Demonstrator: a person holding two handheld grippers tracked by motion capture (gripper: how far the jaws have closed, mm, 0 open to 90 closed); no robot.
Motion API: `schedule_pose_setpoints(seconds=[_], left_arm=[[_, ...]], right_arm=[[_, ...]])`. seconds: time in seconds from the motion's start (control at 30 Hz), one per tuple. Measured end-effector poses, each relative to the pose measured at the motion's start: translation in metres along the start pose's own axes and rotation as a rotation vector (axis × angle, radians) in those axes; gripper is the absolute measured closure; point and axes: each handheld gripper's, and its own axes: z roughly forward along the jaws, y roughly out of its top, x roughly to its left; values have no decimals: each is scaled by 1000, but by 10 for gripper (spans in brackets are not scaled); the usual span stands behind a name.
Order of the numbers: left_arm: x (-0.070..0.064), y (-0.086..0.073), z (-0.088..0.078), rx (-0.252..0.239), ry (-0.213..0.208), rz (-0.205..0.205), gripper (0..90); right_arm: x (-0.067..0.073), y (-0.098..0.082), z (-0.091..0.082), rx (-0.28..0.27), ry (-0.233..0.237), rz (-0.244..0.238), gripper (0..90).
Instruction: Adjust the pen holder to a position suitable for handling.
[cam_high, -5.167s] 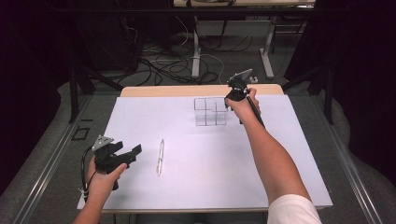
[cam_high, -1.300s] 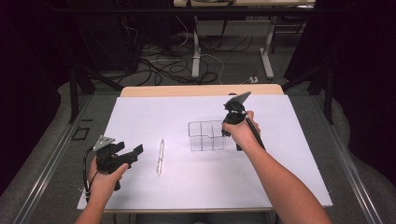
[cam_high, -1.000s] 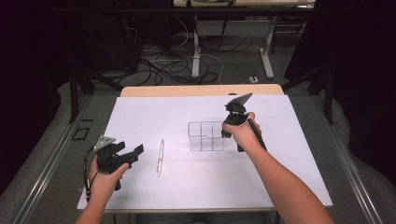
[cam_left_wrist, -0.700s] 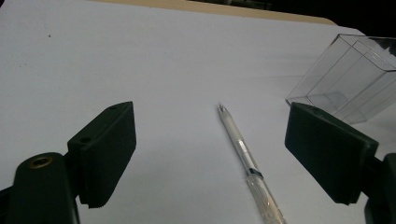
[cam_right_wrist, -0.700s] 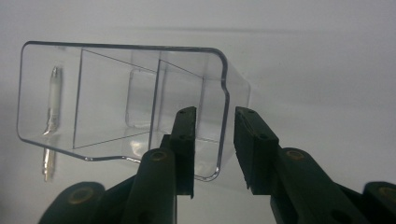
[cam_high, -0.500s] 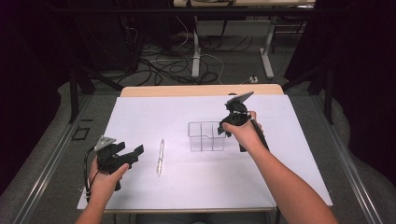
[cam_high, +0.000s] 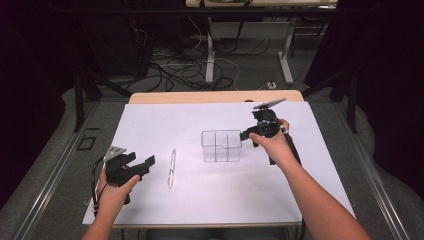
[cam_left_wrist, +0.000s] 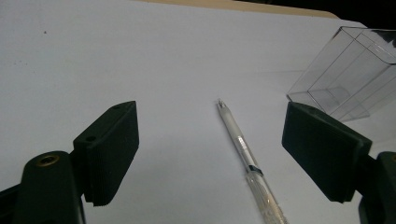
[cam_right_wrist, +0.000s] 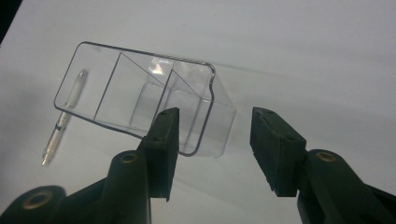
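We hold the left gripper (cam_high: 145, 162) low over the bench (cam_high: 310, 195), near its left edge and close to the near left corner. Its jaws stand wide apart with nothing between the pads. In the left gripper view the gripper (cam_left_wrist: 210, 156) points along the white surface at the pen (cam_left_wrist: 245, 158), which lies flat on the bench just ahead of it, clear of both pads.

The pen (cam_high: 171, 168) lies left of the middle of the bench, its length running from the near edge toward the far edge, between the left gripper and the clear box (cam_high: 221, 146). The clear box stands upright near the middle of the bench, open at the top, with thin inner walls that split it into compartments.

Our right gripper (cam_high: 245, 135) is just beside the box's right wall. Its jaws have just been opening and now stand apart. In the right gripper view the gripper (cam_right_wrist: 214, 149) shows its left pad in front of the box's near corner and its right pad clear of it, so nothing is clamped. Through the clear box (cam_right_wrist: 140, 100) we see the pen (cam_right_wrist: 63, 119) beyond it.
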Motion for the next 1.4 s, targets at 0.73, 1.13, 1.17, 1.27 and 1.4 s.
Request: schedule_pose_setpoints(seconds=[0.73,1.13,1.17,1.27,1.4], left_arm=[[2,1,7,9,14,-18,194],[-1,0,7,20,32,1,195],[0,0,7,20,33,3,195],[1,0,6,17,27,4,199],[2,1,5,16,27,5,204]], right_arm=[[-63,-66,-15,-145,-65,-35,165],[-87,-91,-17,-257,-195,-116,0],[-89,-94,-17,-270,-209,-137,0],[-91,-97,-18,-308,-243,-169,0],[-92,-98,-20,-352,-250,-168,0]])
